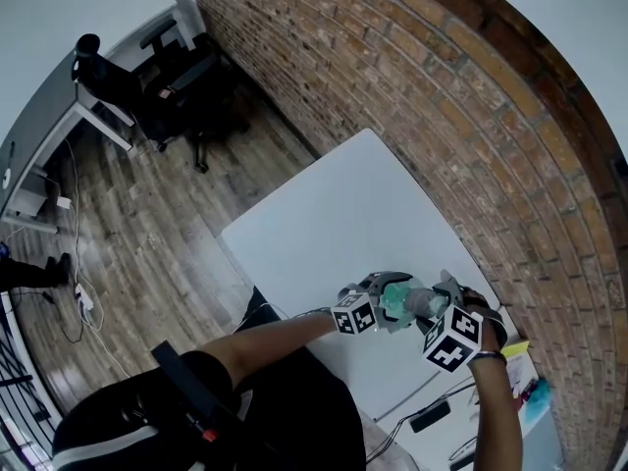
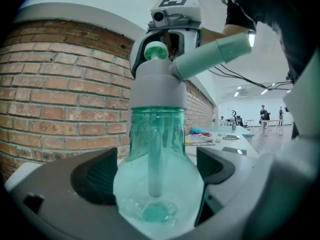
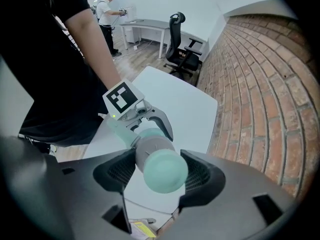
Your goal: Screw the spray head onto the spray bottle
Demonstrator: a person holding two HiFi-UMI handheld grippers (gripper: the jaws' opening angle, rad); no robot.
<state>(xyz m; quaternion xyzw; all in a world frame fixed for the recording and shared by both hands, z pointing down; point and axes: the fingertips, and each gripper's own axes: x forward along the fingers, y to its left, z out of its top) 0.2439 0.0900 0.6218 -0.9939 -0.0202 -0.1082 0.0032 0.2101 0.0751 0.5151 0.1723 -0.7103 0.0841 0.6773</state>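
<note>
Two grips are held: spray bottle (image 2: pixel 156 134) by left gripper (image 2: pixel 155 184); spray head (image 2: pixel 156 81) atop it by right gripper (image 3: pixel 159 176); threads could be crossed by tilting.

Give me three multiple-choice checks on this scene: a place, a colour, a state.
1. Where is the bottle? A on the table; B in the left gripper; C on a chair.
2. Bottle colour? A green; B red; C yellow.
3. State of the spray head? A loose on the table; B on the floor; C seated on the bottle, gripped by the right gripper.
B: the left jaws clamp it. A: its body is see-through green. C: the grey head sits on the neck, between the right jaws.
</note>
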